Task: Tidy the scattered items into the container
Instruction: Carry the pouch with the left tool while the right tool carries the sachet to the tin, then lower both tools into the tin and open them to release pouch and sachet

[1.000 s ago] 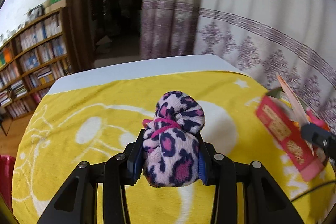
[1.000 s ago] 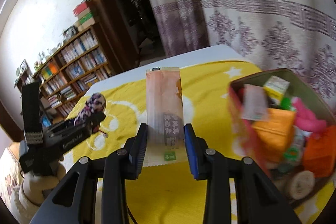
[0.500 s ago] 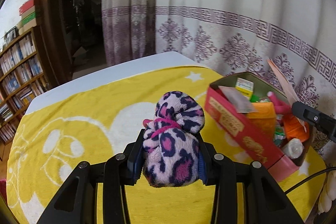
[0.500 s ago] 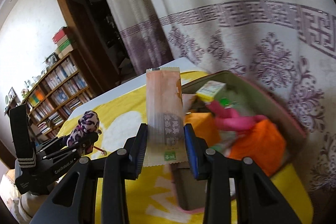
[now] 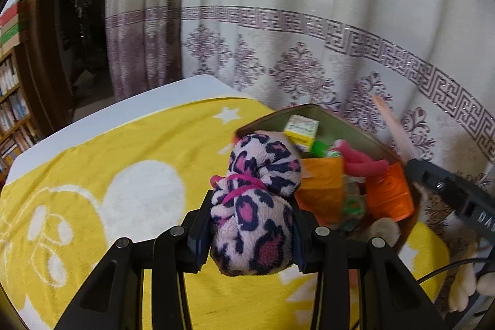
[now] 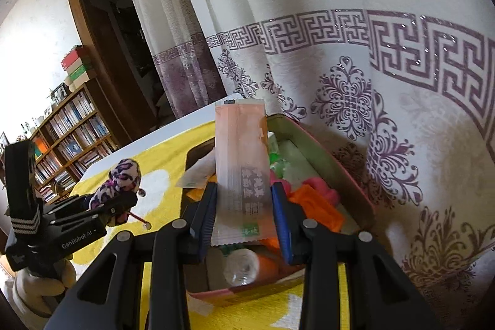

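Left gripper (image 5: 252, 237) is clamping a leopard-print pouch (image 5: 255, 206); right gripper (image 6: 244, 220) is gripping a pink sachet (image 6: 241, 172) above the tin (image 6: 334, 166) at the bench's far corner.

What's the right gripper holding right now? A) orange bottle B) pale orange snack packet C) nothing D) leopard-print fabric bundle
B: the right gripper is clamped on the upright pale orange snack packet over the tin; the leopard-print bundle sits in the left gripper.
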Demonstrator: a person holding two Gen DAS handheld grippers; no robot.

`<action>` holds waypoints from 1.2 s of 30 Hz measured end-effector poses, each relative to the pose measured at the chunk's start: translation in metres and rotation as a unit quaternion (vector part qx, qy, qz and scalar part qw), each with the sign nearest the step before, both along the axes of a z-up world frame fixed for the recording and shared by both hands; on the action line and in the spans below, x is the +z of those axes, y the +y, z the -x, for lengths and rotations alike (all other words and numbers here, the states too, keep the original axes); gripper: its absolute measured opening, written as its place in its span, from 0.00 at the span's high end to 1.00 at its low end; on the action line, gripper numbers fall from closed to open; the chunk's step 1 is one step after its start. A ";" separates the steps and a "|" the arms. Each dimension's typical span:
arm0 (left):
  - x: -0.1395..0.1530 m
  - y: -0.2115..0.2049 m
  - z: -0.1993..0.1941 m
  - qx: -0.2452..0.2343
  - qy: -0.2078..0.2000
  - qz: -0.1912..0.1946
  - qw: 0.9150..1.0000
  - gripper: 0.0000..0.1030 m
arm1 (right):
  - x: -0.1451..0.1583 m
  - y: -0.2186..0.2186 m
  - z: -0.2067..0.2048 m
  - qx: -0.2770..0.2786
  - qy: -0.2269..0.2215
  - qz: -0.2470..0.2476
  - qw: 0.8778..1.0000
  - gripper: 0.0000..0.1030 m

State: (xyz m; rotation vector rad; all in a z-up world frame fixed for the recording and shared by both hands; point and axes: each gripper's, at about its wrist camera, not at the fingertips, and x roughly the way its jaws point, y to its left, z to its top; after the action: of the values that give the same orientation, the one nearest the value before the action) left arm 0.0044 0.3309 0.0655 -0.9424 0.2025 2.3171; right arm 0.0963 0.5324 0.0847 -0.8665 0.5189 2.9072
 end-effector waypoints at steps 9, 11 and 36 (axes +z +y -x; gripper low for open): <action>0.012 0.041 -0.001 -0.040 -0.008 -0.012 0.999 0.59 | 0.003 0.019 -0.004 -0.005 -0.001 -0.010 1.000 0.63; 0.014 0.050 0.000 -0.046 -0.008 -0.011 0.999 0.59 | 0.003 0.022 -0.004 -0.003 -0.005 -0.013 1.000 0.63; 0.001 0.071 0.040 -0.020 -0.062 -0.039 0.997 0.21 | -0.007 0.039 0.003 0.001 -0.029 -0.045 0.999 0.27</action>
State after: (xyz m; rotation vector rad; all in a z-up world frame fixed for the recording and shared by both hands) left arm -0.0352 0.4015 0.0667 -1.0302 0.0780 2.2049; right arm 0.0936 0.5711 0.0774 -0.9349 0.3805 2.8719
